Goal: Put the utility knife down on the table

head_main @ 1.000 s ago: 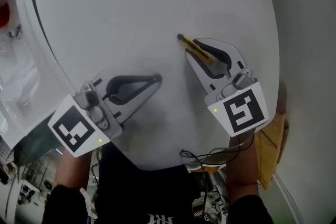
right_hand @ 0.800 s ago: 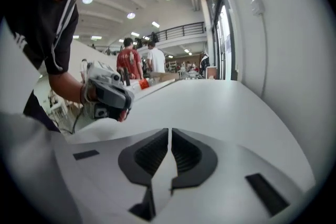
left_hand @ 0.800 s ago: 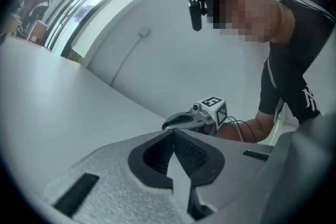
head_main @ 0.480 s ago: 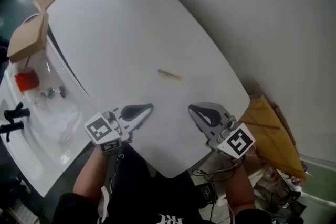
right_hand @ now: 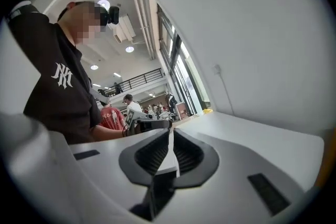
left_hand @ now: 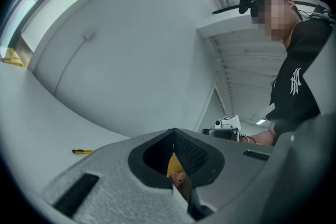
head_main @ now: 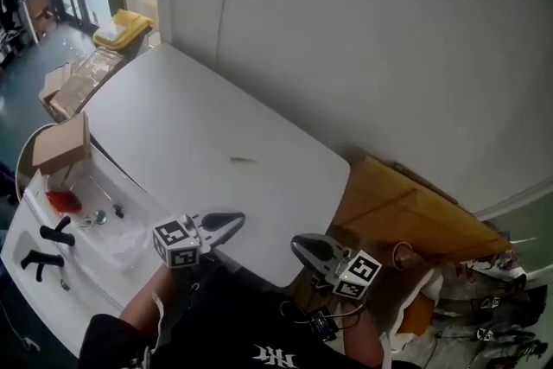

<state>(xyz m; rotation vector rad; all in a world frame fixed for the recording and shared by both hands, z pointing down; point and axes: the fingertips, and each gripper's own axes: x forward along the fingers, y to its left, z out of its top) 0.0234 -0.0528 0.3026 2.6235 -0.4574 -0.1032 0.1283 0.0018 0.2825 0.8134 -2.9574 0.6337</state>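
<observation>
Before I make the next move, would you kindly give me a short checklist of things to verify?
1. Utility knife lying flat on the table: ok.
2. Left claw shut, nothing in it: ok.
3. Right claw shut, nothing in it: ok.
4. Both claws apart from the utility knife, by the table's near edge: ok.
5. Blade retracted: cannot tell, too small.

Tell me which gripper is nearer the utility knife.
The left gripper; the utility knife lies almost straight ahead of it, while the right gripper sits farther off to the side.
</observation>
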